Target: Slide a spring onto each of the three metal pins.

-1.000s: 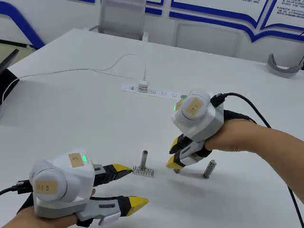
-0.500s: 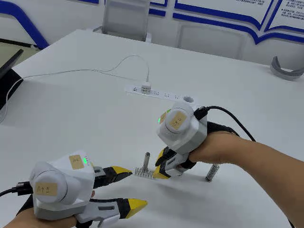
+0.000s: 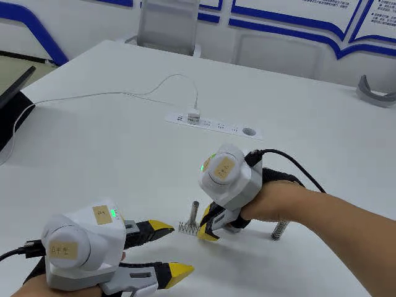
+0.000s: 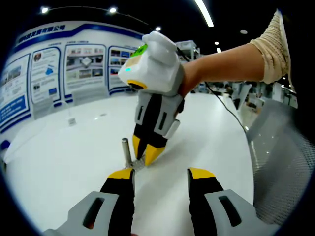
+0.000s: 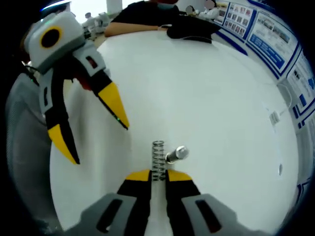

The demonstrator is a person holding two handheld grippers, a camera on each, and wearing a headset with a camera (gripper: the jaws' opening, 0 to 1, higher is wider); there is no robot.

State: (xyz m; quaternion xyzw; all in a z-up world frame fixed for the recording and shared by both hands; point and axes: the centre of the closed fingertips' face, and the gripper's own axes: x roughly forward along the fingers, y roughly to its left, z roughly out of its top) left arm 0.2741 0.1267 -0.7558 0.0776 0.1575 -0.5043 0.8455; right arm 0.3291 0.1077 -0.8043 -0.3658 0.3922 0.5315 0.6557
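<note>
I'm holding the right gripper (image 5: 158, 176) with its fingers (image 5: 140, 178) pinched on the spring (image 5: 157, 153), which is lying on the bench (image 3: 124, 154) beside the upright pin (image 5: 176, 154). The left gripper (image 4: 160, 174) is hovering nearby, fingers wide, empty.

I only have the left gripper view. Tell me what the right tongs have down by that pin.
Observer: In the right gripper view the right tongs pinch the near end of a spring. It lies flat on the table, right beside the upright pin.
Operator: Report any other springs.
Observer: In the head view a second spring stands upright on the table, just past the hand that holds the right tongs. Whether a pin sits inside it, I cannot tell.
</note>
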